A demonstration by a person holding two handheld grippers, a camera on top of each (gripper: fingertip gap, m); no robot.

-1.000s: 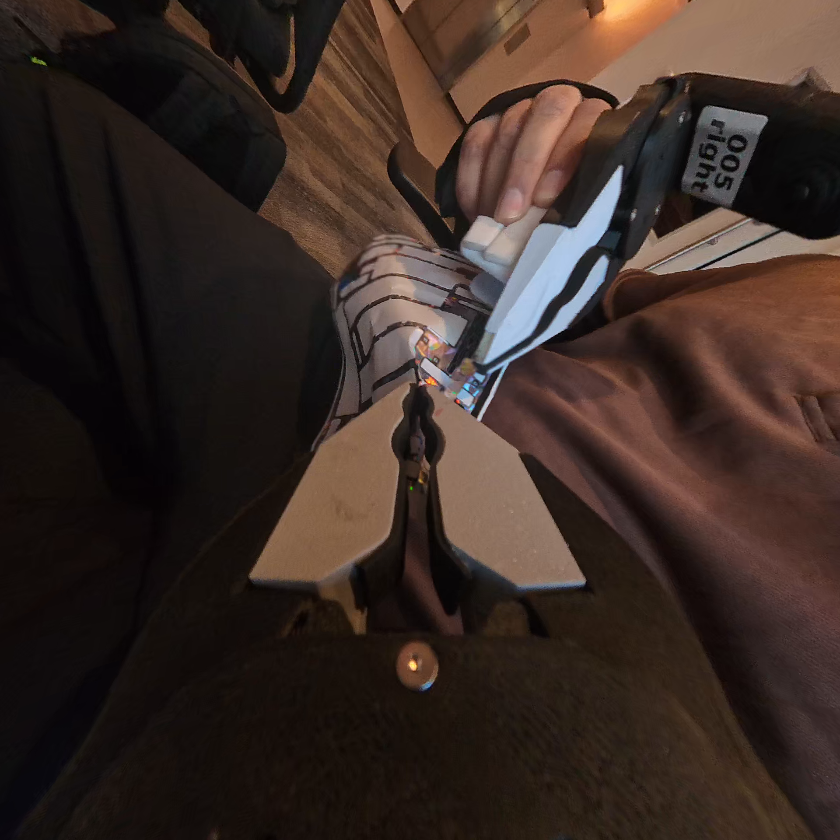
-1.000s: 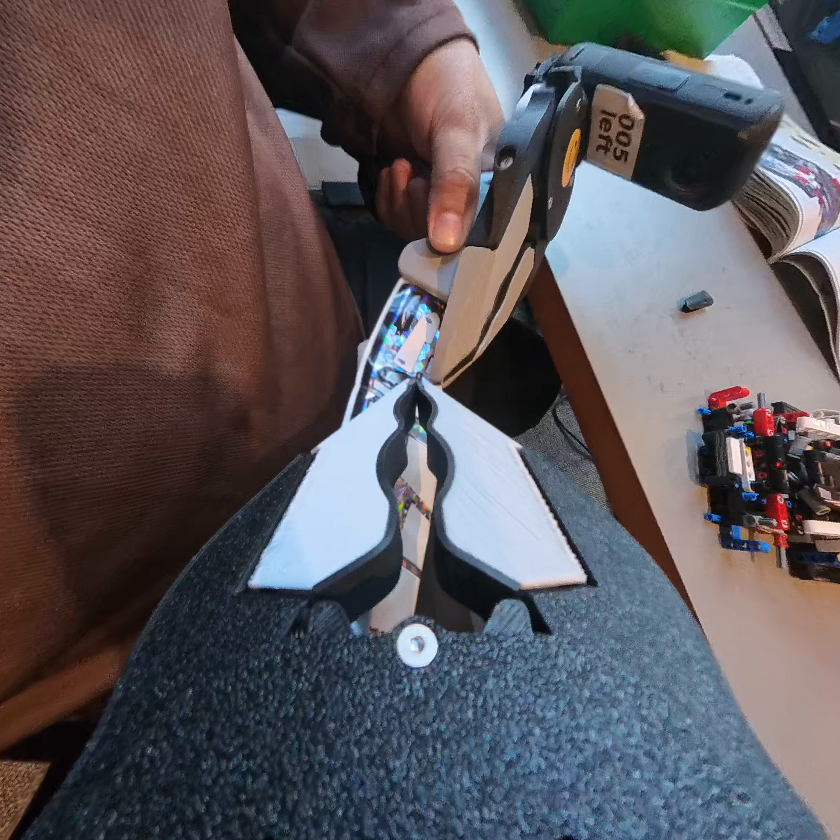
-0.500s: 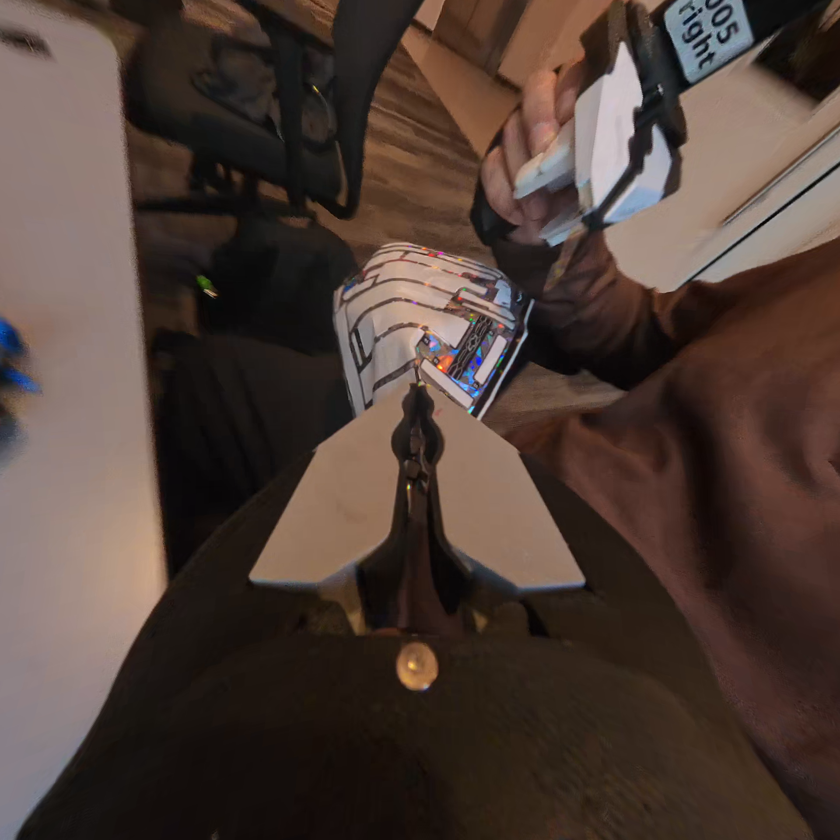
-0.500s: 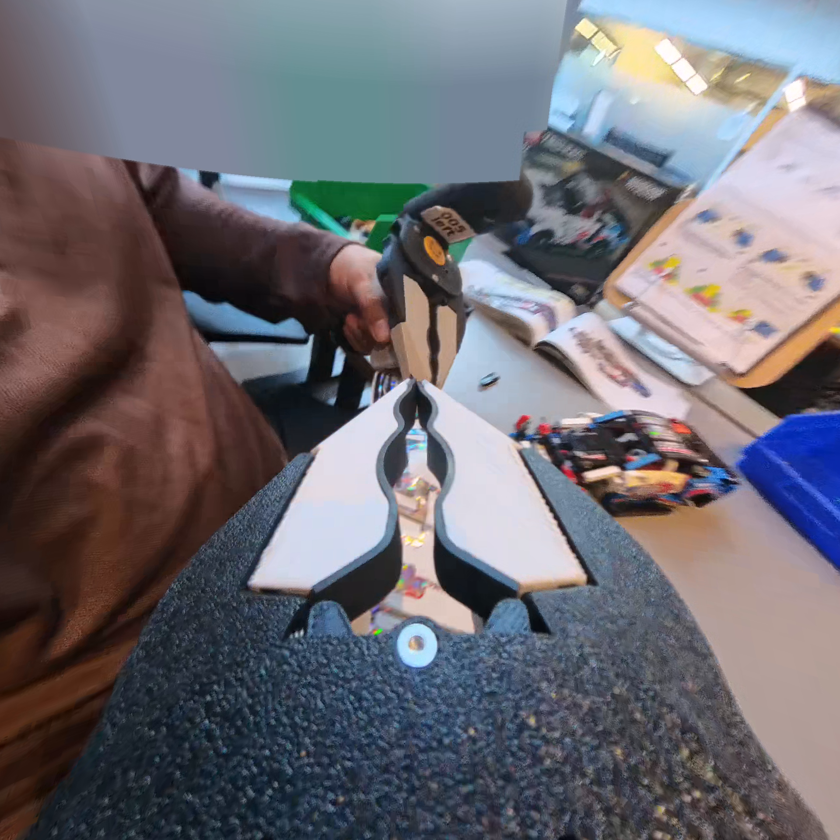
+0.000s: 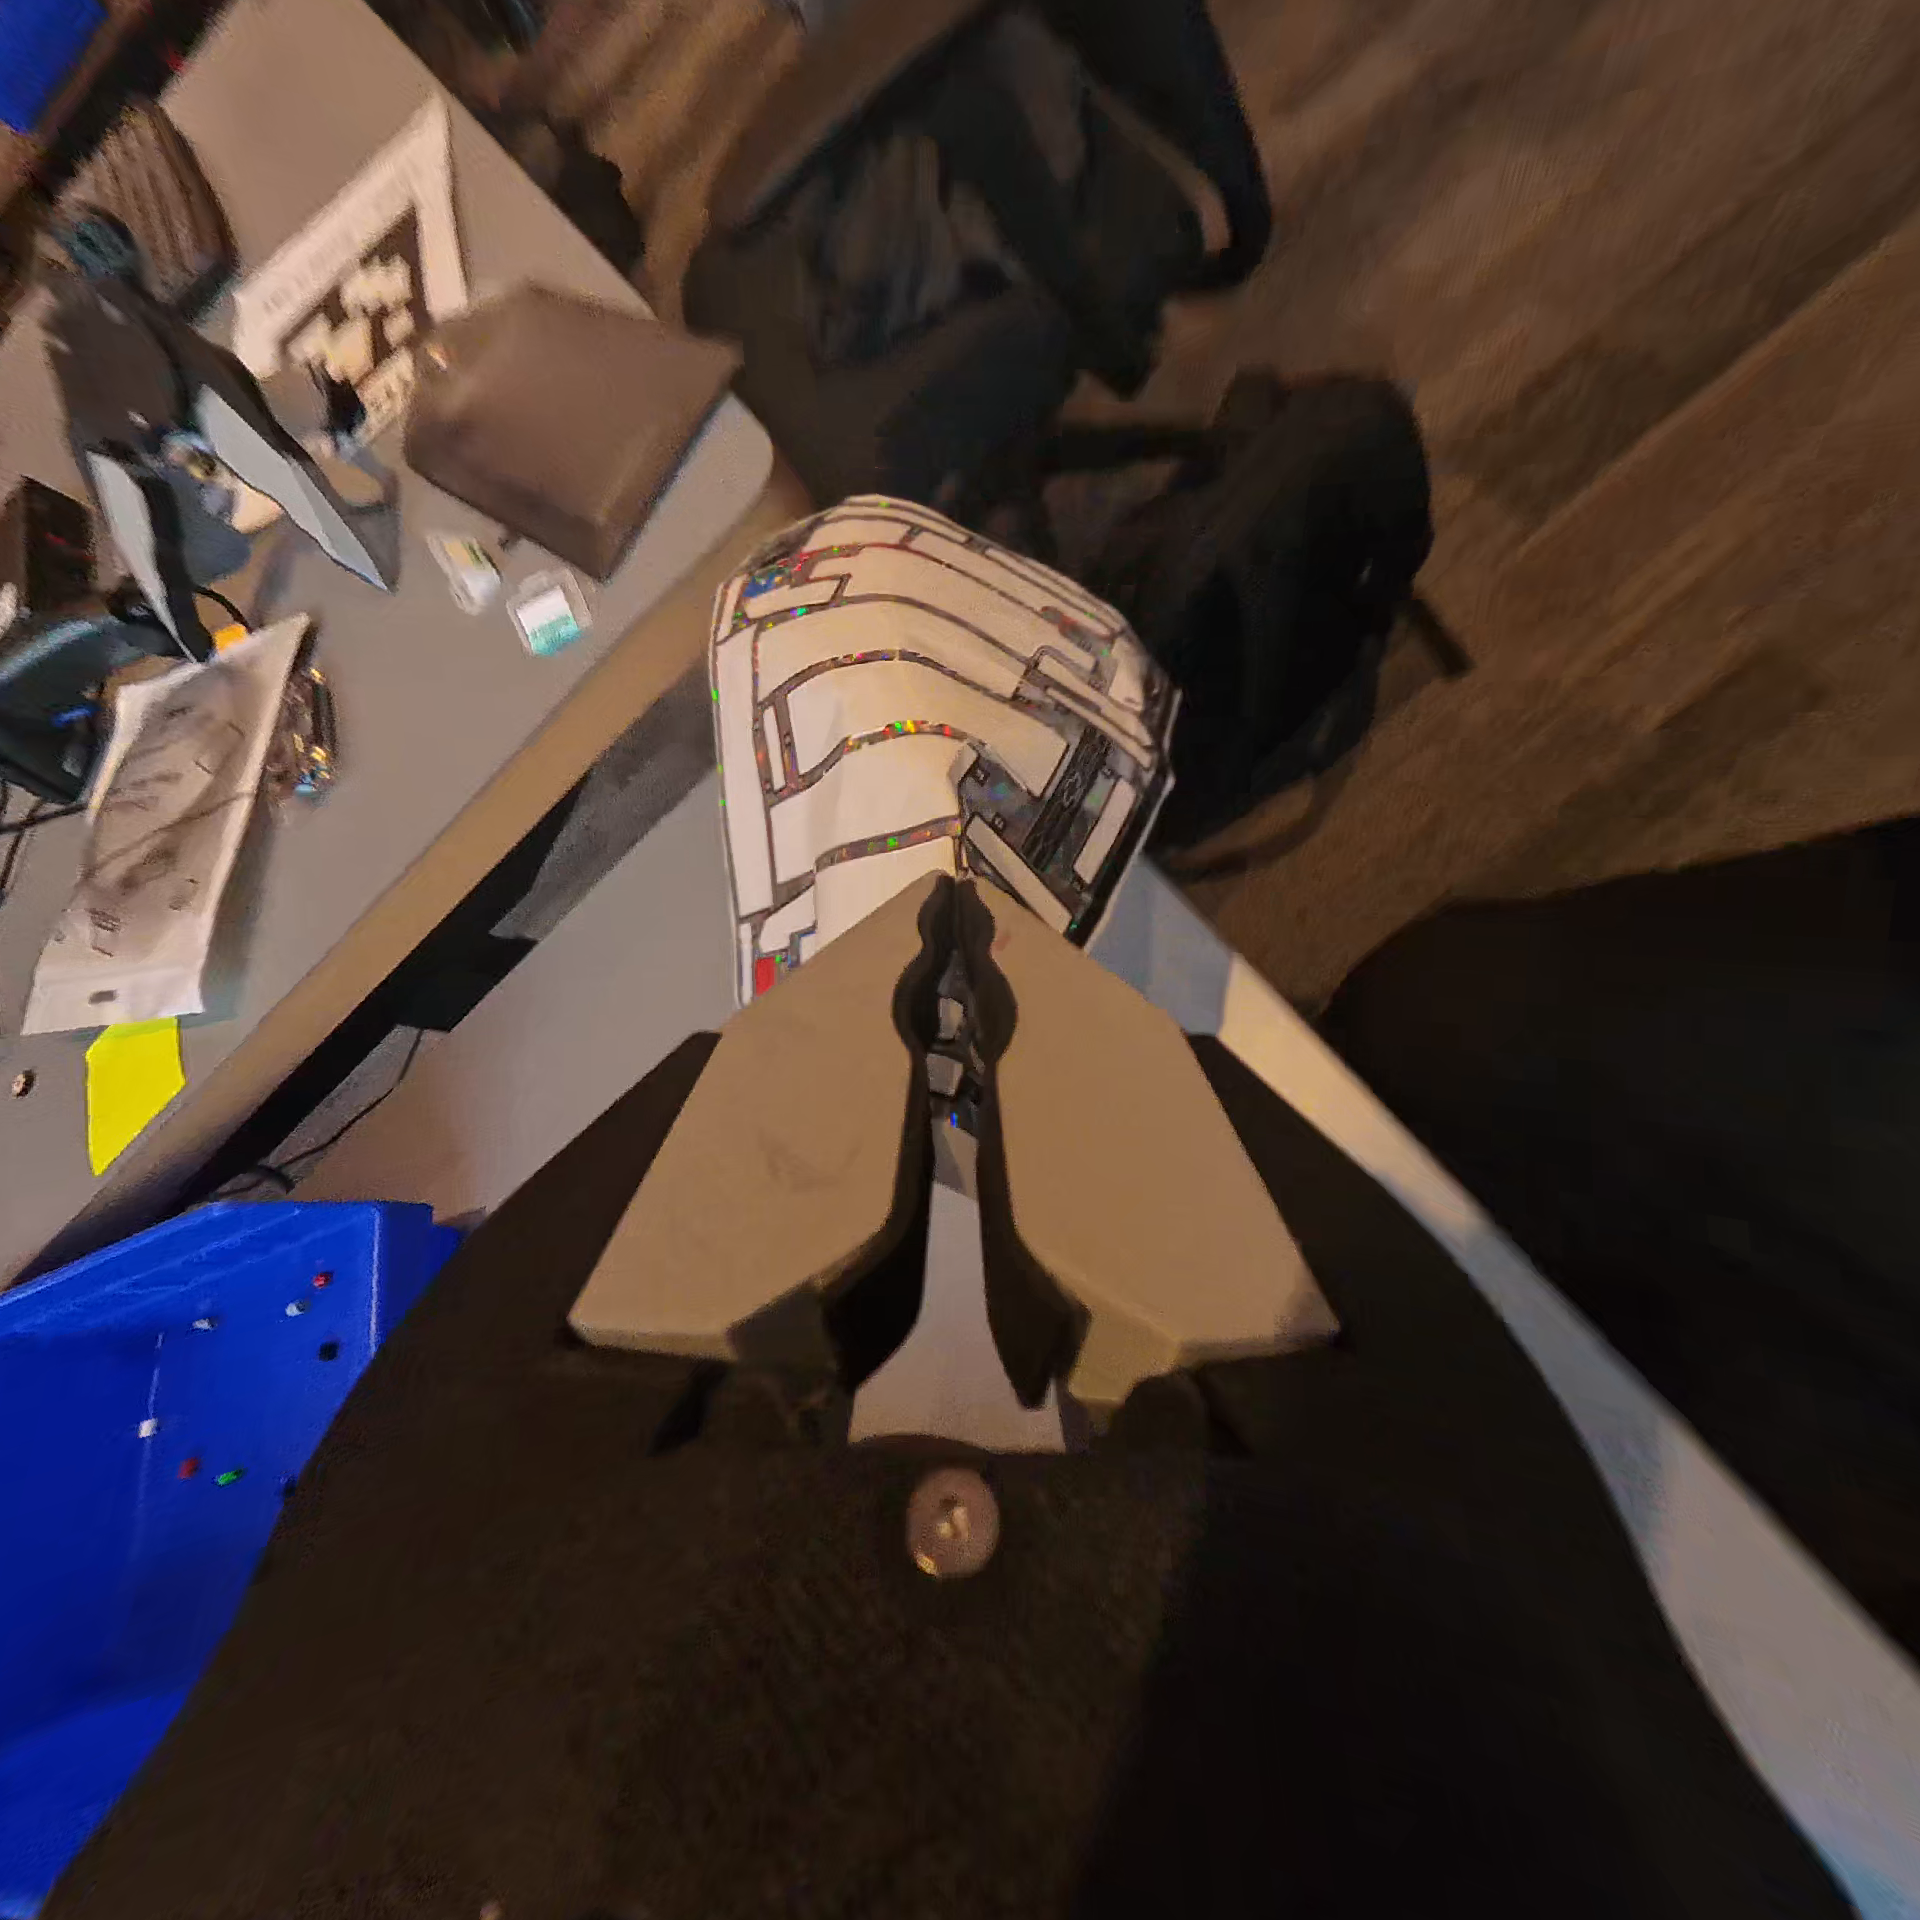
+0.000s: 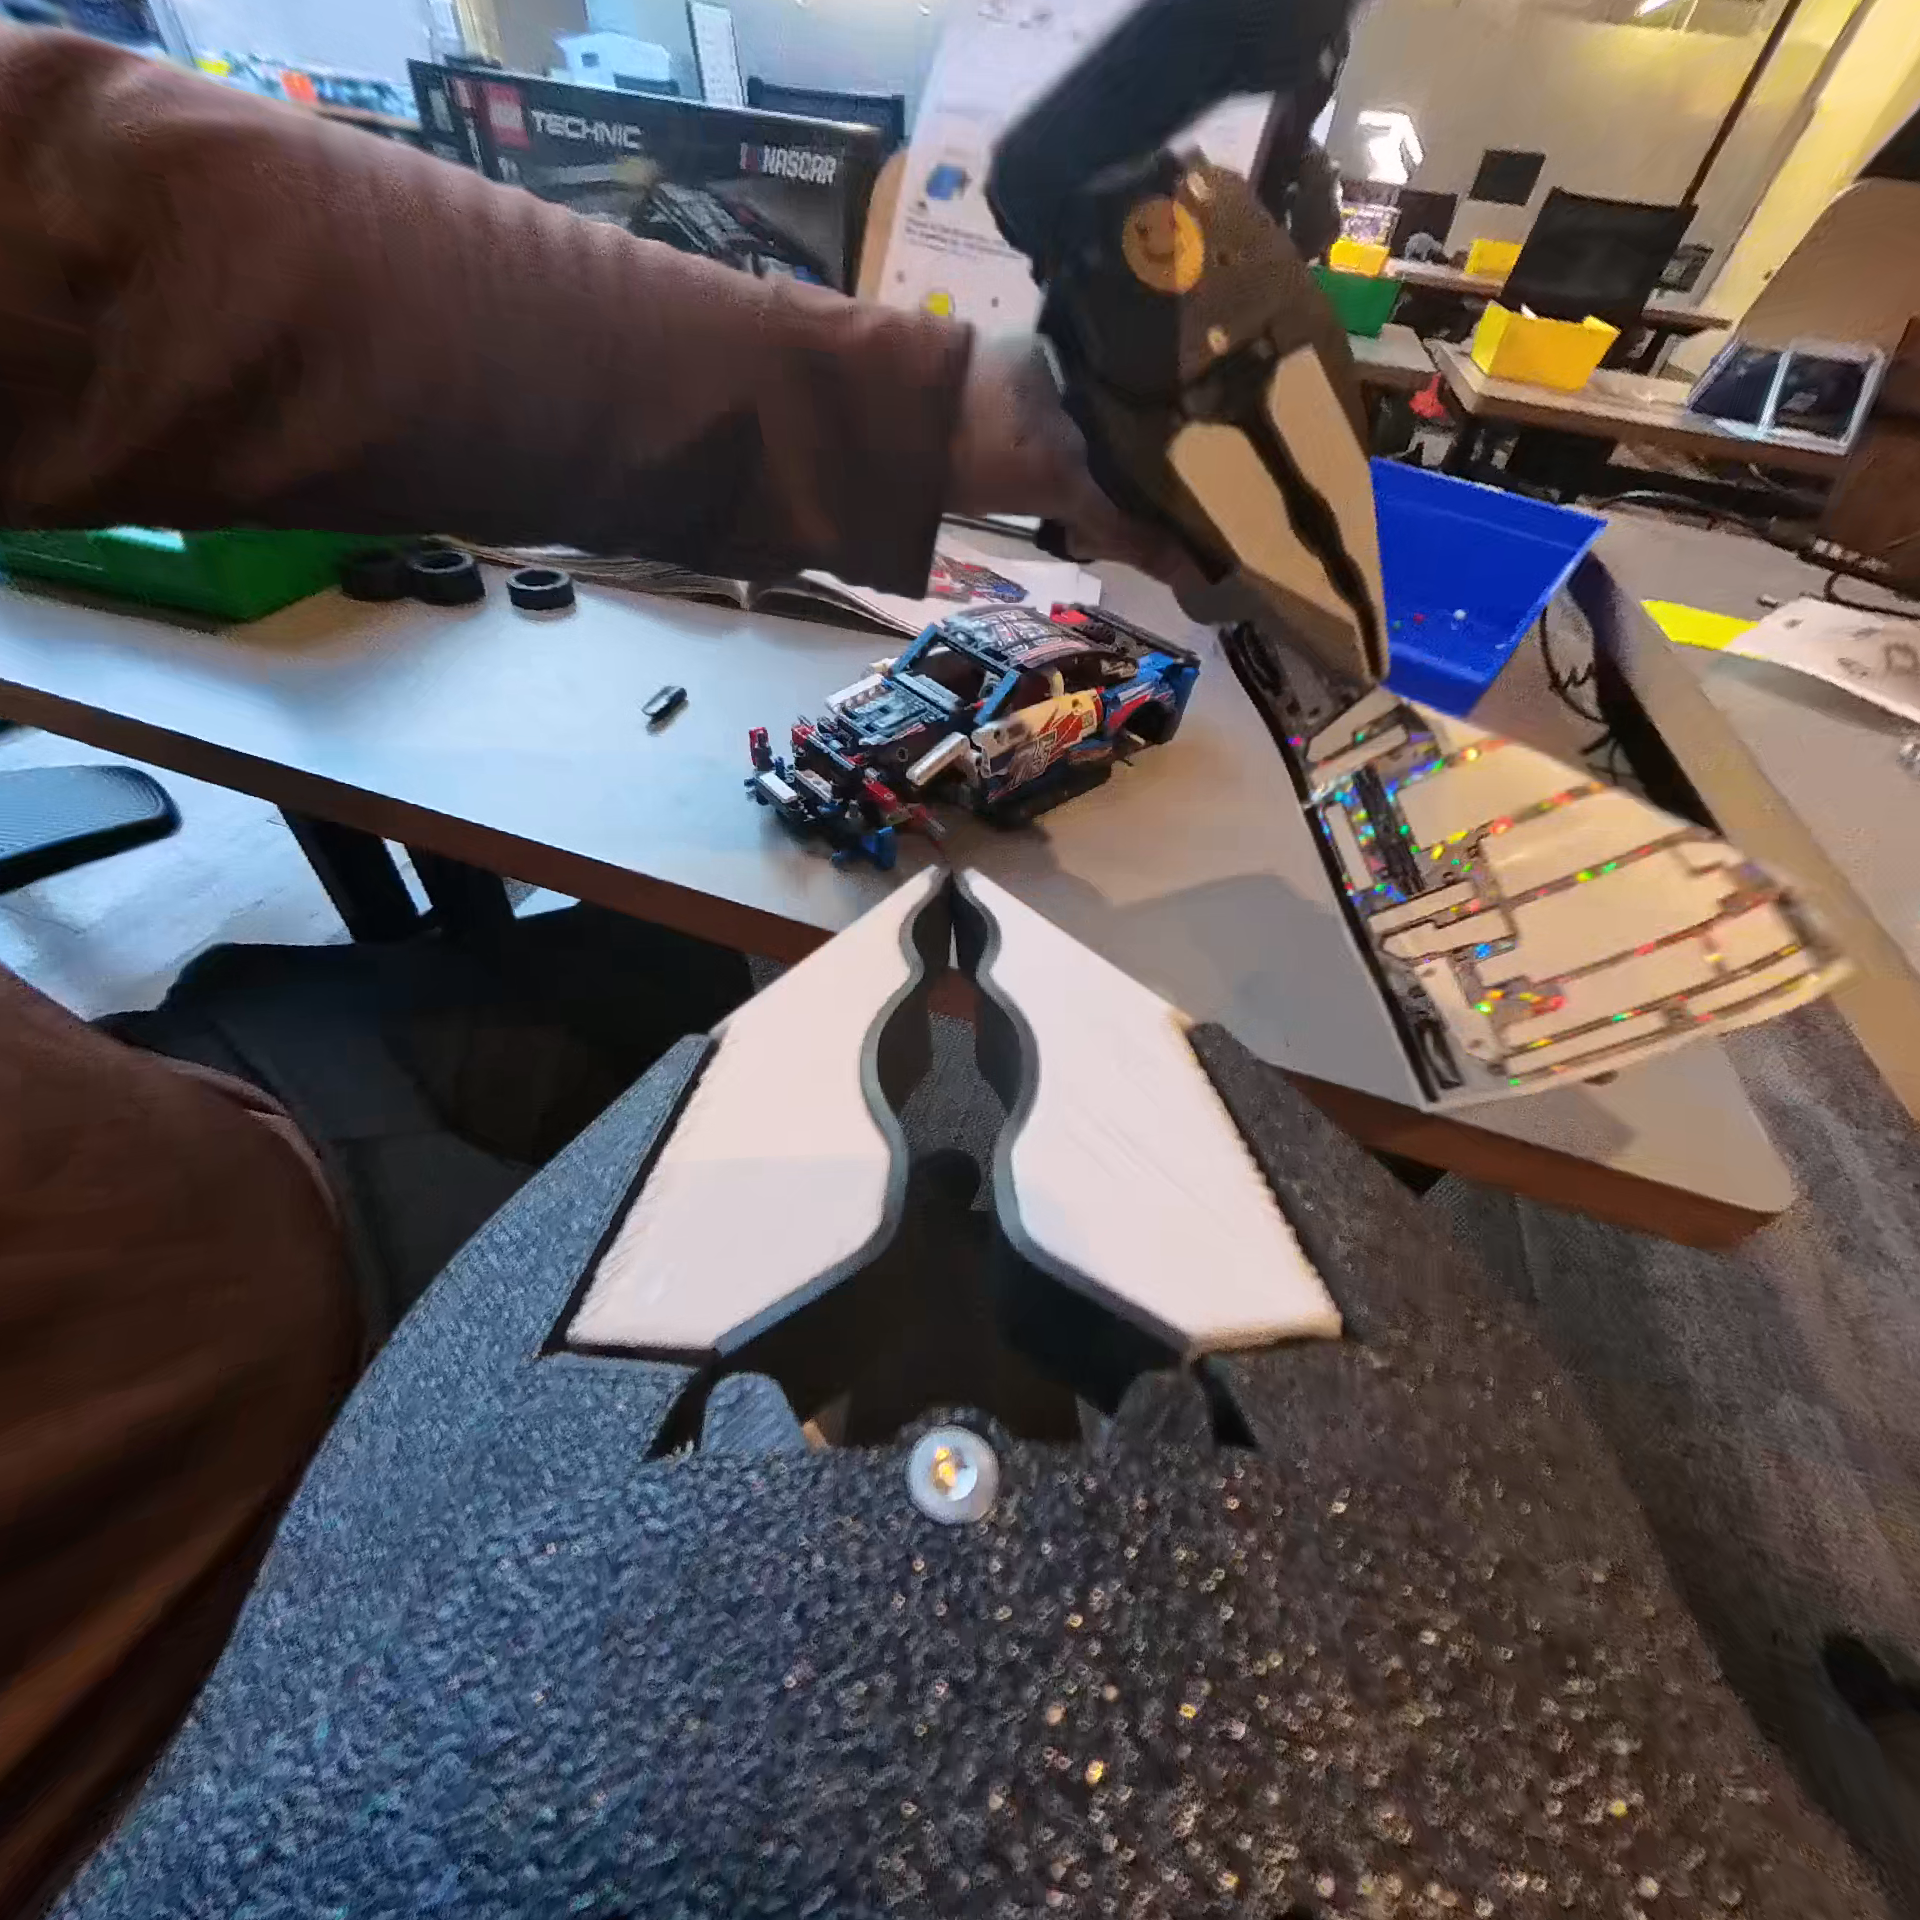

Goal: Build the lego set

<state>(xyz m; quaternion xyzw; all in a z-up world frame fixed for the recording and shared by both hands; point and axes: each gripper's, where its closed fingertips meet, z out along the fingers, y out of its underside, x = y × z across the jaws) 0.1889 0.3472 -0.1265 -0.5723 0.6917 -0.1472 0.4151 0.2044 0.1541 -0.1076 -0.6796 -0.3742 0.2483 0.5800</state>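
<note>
- Whereas a second ago both grippers met at the sticker sheet [image 5: 914,717] low by the lap, the right gripper [image 6: 951,883] has since let go and drawn back; its fingers now stand together, tips touching, with nothing visible between them.
- Left gripper [image 5: 956,894]: clamped on one end of the sheet, which it has carried up from the lap to the table [image 6: 520,727] edge; in the right wrist view the sheet hangs from its tips [image 6: 1351,665], held clear above the table corner.
- Sheet: white backing with dark-outlined panel shapes and glittering holographic borders; curled, not flat. Whether any sticker has come off cannot be told.
- Car [image 6: 977,717]: the partly built model sits on the table, well apart from both grippers, body panels on, blue, red and white, no wheels fitted that can be seen; three black tyres [image 6: 457,577] lie farther back near a green bin [image 6: 156,571].
- Blue bin [image 6: 1475,582]: behind the left gripper, a few small parts inside.
- Judgement: the sheet now rests in one gripper alone, so the decal step is probably in hand, with the right gripper free to peel or fetch.
</note>
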